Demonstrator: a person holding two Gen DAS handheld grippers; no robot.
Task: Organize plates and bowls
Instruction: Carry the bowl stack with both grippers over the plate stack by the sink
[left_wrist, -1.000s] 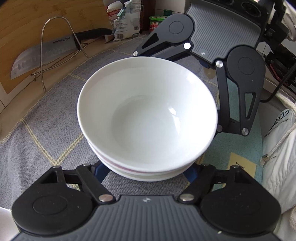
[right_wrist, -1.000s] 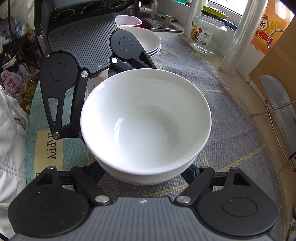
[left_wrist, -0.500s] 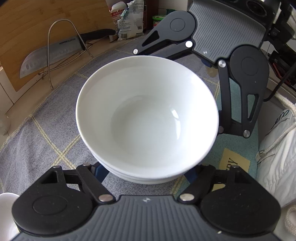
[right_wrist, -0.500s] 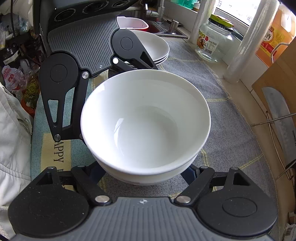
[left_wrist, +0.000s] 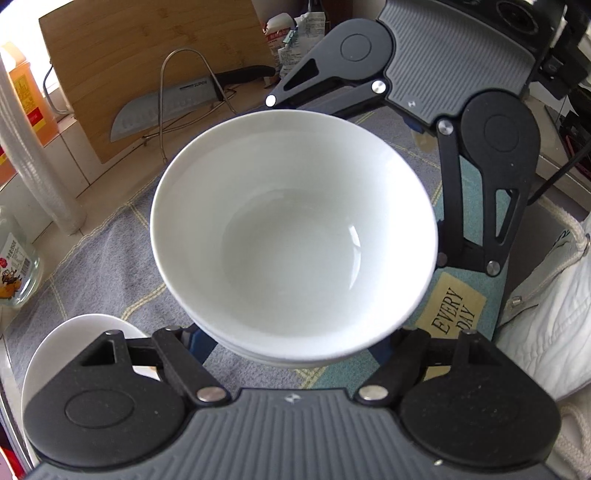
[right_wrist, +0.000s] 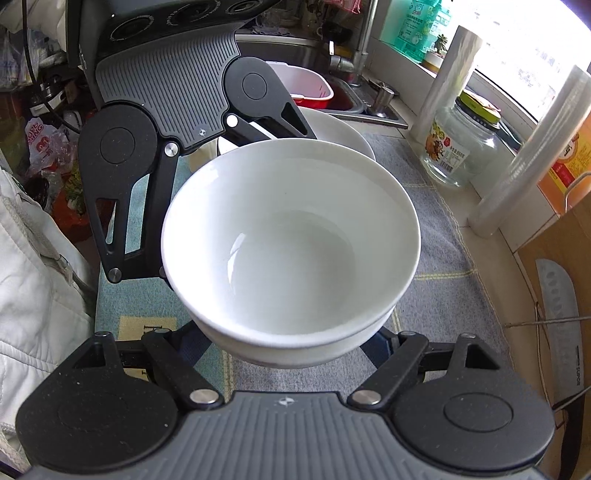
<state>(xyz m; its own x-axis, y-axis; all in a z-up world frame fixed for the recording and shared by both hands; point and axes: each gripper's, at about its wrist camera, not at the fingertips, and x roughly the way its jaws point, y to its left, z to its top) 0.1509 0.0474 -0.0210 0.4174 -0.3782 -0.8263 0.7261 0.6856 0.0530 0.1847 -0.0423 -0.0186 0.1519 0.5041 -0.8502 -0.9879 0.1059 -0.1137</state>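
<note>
A stack of white bowls (left_wrist: 291, 240) is held between both grippers, from opposite sides, above the grey checked mat (left_wrist: 110, 266). It also shows in the right wrist view (right_wrist: 291, 243). My left gripper (left_wrist: 291, 350) and right gripper (right_wrist: 291, 350) each have their jaws spread wide around the lower part of the stack; the fingertips are hidden under it. A second stack of white dishes (right_wrist: 343, 133) sits beyond the bowls, behind the left gripper's body, and its edge shows in the left wrist view (left_wrist: 55, 354).
A knife (left_wrist: 177, 103) rests on a wire rack against a wooden board (left_wrist: 147, 48). A glass jar (right_wrist: 461, 144), film rolls (right_wrist: 528, 158) and an orange carton stand by the window. A sink with a pink basin (right_wrist: 306, 88) lies beyond. White cloth (right_wrist: 33, 258) hangs at the counter's front.
The bowl stack has been carried along the counter toward the sink end and higher above the mat. The second dish stack now sits close behind it, and the jar has come near.
</note>
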